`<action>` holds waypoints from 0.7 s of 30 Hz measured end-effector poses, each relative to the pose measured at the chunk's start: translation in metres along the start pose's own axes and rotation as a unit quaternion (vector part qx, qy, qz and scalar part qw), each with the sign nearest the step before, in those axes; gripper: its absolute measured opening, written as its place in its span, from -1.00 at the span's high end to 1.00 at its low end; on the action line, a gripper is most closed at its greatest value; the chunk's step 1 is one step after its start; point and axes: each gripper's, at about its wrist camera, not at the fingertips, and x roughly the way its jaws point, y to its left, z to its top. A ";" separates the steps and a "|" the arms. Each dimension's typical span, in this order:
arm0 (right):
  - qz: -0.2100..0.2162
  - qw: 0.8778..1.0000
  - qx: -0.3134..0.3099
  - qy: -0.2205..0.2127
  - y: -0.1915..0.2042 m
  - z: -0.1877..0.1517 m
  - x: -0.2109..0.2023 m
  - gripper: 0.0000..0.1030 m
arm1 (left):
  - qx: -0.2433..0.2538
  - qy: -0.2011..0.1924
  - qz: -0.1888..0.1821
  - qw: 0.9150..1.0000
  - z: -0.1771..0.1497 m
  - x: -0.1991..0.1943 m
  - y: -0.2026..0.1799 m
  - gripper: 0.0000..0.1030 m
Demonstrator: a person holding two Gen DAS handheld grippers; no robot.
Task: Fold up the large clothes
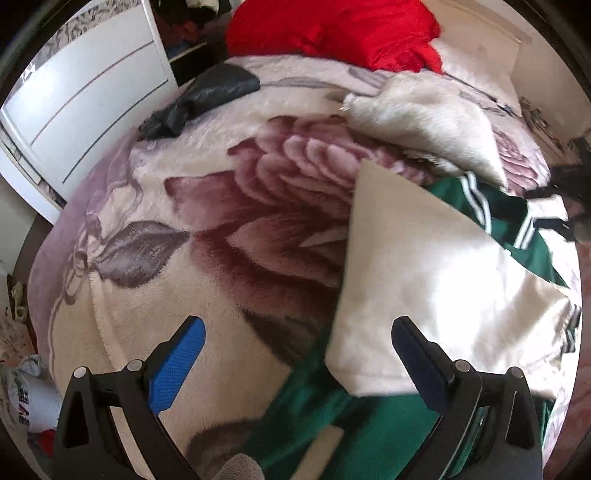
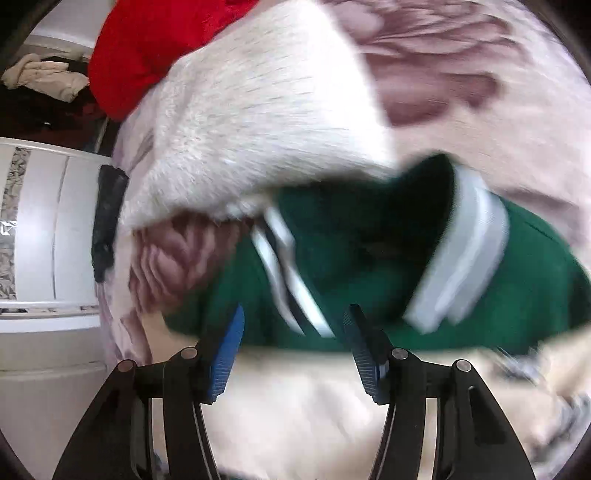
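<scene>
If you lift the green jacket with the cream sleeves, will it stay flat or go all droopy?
Probably droopy: the green jacket lies soft and creased on the floral blanket. Its cream sleeve already bends over, so it would likely dangle.

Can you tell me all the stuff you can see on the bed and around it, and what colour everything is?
green jacket: one, green with a striped white collar and cream sleeves, near edge of the bed
floral blanket: one, cream with big mauve flowers, covering the bed
red cloth: one, red, bunched at the far end
furry white piece: one, white, beyond the jacket
black item: one, black and shiny, far left on the blanket
white cabinet: one, white, left of the bed
left gripper: one, black with blue pads, open, holding nothing
right gripper: one, same colours, open over the jacket
</scene>
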 end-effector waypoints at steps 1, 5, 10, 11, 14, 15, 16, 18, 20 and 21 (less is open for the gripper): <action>-0.012 1.000 0.003 -0.004 -0.010 -0.008 -0.017 -0.14 | 0.002 0.000 0.002 1.000 -0.002 -0.005 -0.004 -1.00; -0.068 0.997 0.028 0.006 -0.060 -0.023 -0.060 -0.15 | 0.022 0.012 0.040 0.999 -0.017 -0.006 -0.033 -1.00; -0.101 0.994 -0.036 0.034 -0.054 -0.014 -0.008 -0.15 | 0.063 0.056 0.077 0.993 -0.042 0.035 -0.074 -1.00; -0.122 0.988 -0.088 0.042 -0.038 -0.013 0.011 -0.15 | 0.074 0.065 0.088 0.991 -0.046 0.043 -0.078 -1.00; -0.152 0.959 -0.229 0.067 -0.005 -0.016 0.054 -0.15 | 0.087 0.086 0.116 0.986 -0.055 0.060 -0.086 -1.00; -0.163 0.945 -0.270 0.083 0.003 -0.019 0.068 -0.15 | 0.082 0.091 0.123 0.985 -0.057 0.064 -0.087 -1.00; -0.180 0.933 -0.299 0.091 0.007 -0.021 0.080 -0.15 | 0.073 0.097 0.133 0.984 -0.060 0.068 -0.088 -1.00; -0.201 0.908 -0.348 0.114 0.011 -0.025 0.101 -0.15 | 0.060 0.106 0.144 0.982 -0.064 0.071 -0.088 -1.00; -0.203 0.903 -0.357 0.126 0.009 -0.025 0.110 -0.01 | 0.044 0.109 0.156 0.981 -0.065 0.071 -0.087 -1.00; -0.188 0.907 -0.355 0.124 0.008 -0.026 0.110 0.52 | 0.036 0.108 0.159 0.981 -0.065 0.070 -0.086 -1.00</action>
